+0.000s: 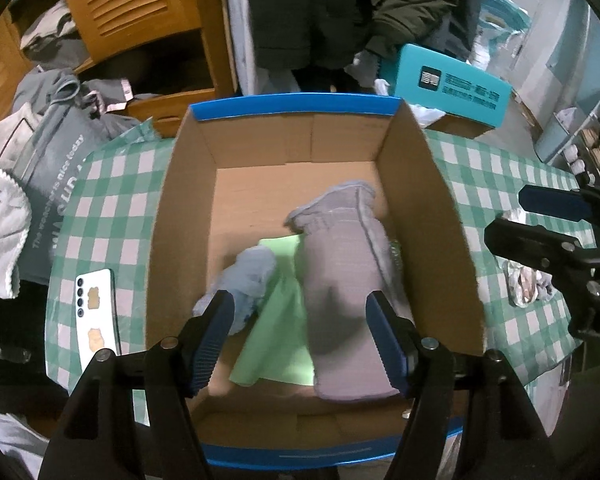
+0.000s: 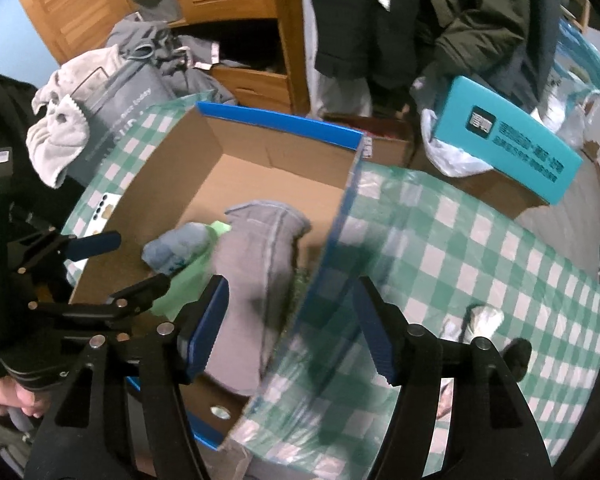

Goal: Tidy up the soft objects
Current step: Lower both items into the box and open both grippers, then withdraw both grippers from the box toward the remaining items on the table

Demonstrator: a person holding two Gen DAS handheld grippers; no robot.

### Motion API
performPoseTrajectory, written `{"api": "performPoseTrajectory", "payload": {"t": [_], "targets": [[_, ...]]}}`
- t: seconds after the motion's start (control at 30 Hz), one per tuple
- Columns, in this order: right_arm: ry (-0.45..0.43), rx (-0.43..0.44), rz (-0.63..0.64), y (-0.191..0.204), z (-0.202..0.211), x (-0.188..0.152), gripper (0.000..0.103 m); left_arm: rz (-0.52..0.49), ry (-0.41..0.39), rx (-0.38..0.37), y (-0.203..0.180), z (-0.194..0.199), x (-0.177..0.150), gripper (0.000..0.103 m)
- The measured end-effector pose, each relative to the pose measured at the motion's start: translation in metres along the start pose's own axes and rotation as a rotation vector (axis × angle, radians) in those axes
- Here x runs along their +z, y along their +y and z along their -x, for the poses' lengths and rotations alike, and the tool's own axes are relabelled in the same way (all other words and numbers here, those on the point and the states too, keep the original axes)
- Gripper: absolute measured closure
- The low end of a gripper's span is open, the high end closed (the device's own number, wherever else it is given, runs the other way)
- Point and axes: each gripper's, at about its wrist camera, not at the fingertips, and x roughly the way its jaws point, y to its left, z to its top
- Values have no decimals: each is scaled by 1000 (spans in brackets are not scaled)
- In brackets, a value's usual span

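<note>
Inside the cardboard box [image 1: 420, 216], three soft things already lie on the floor: a grey glove [image 1: 340, 280] stretched along the right wall, a green cloth [image 1: 284, 320] partly under it, and a small blue bundle [image 1: 244, 280] at the left, touching the cloth. That part of the job looks done. The left gripper [image 1: 300, 344] hangs above the box with its jaws spread wide and nothing between the pads. The right gripper [image 2: 290, 332] stands released too, empty, straddling the box's blue-edged right wall. On the checked tablecloth [image 2: 480, 248] to the right of the box lies a crumpled pale thing [image 2: 484, 318], probably another soft item still to be put away; it is too blurred to name. A phone [image 1: 96, 312] rests left of the box, and beyond it a heap of grey clothes [image 1: 56, 128].
</note>
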Motion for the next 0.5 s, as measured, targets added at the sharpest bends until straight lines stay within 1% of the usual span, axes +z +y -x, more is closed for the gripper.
{"api": "performPoseTrajectory", "payload": {"t": [0.17, 0.5], "targets": [[4, -16, -26, -20, 2, -11, 35, -23, 4, -8, -14, -1, 1, 31], [24, -68, -95, -65, 6, -36, 35, -67, 11, -29, -46, -1, 5, 31]]}}
